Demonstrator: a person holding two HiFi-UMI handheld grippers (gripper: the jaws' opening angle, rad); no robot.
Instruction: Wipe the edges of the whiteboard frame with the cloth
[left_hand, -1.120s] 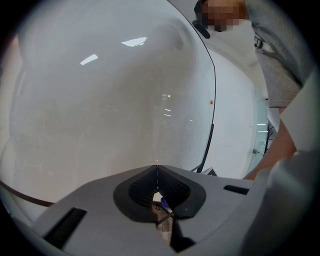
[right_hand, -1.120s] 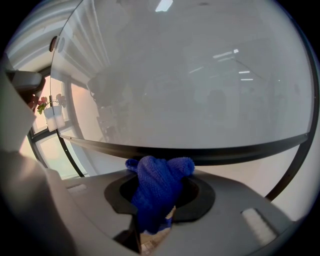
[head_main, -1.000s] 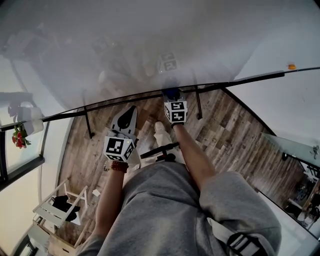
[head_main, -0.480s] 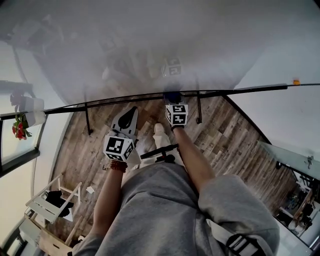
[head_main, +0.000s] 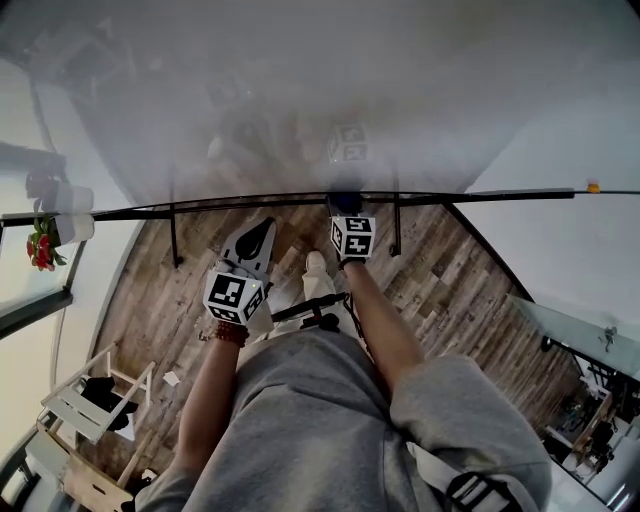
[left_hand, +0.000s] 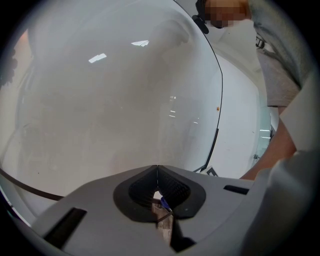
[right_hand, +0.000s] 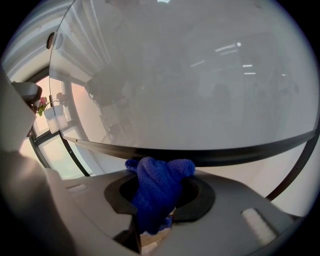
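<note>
my right gripper (right_hand: 159, 175) is clamped on the blue cloth (right_hand: 150, 200), which bunches up out of the jaws. the top of the bunch meets the black lower edge of the whiteboard frame (right_hand: 235, 154). in the head view this gripper sits right up at that bar, just left of one of the stand's thin black uprights (head_main: 397, 222). the glossy whiteboard (head_main: 330, 90) fills everything above it. my left gripper (left_hand: 157, 172) has its jaws pressed together with nothing between them. it hangs just below the frame and left of the right one, apart from the bar, pointing toward the board. under both arms i see wooden plank floor (head_main: 450, 270). a white chair (head_main: 85, 400) stands far left, and red flowers (head_main: 40, 250) sit by the window.
</note>
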